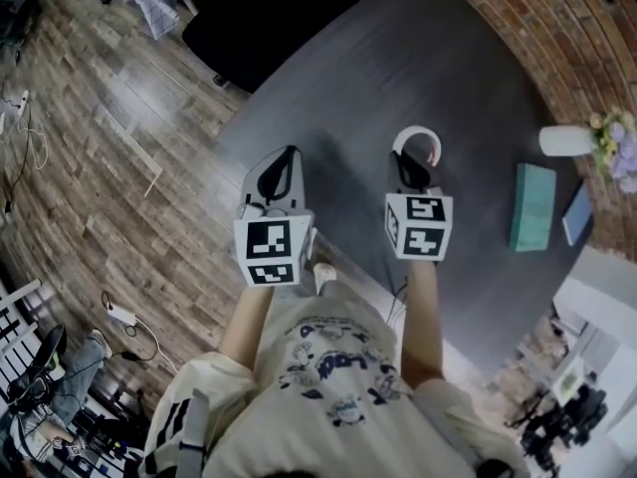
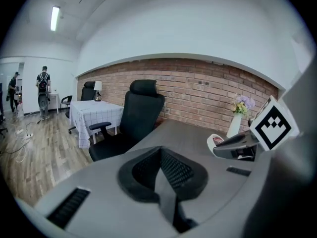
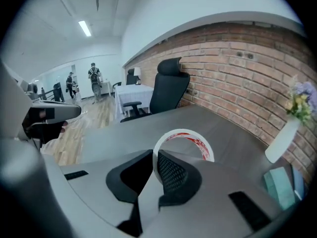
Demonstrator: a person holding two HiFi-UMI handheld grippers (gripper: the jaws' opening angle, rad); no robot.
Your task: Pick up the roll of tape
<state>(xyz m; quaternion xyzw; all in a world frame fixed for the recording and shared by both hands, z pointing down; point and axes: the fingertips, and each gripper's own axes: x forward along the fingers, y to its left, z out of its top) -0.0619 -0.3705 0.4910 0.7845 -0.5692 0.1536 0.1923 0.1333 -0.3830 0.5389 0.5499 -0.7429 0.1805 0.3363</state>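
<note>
While left tongs [image 2: 159, 153] sit closed, right tongs [image 3: 152, 157] grip the tape roll [image 3: 184, 132] standing upright.

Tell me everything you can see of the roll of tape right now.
The roll of tape is a thin hollow ring, white on its outer face with red print on the inner face. It stands on edge, its wall pinched between the pads of the right tongs, one pad inside the ring and one outside. It sticks out ahead of the tongs over the grey table and appears to hang clear of it. Nothing else touches it.
</note>
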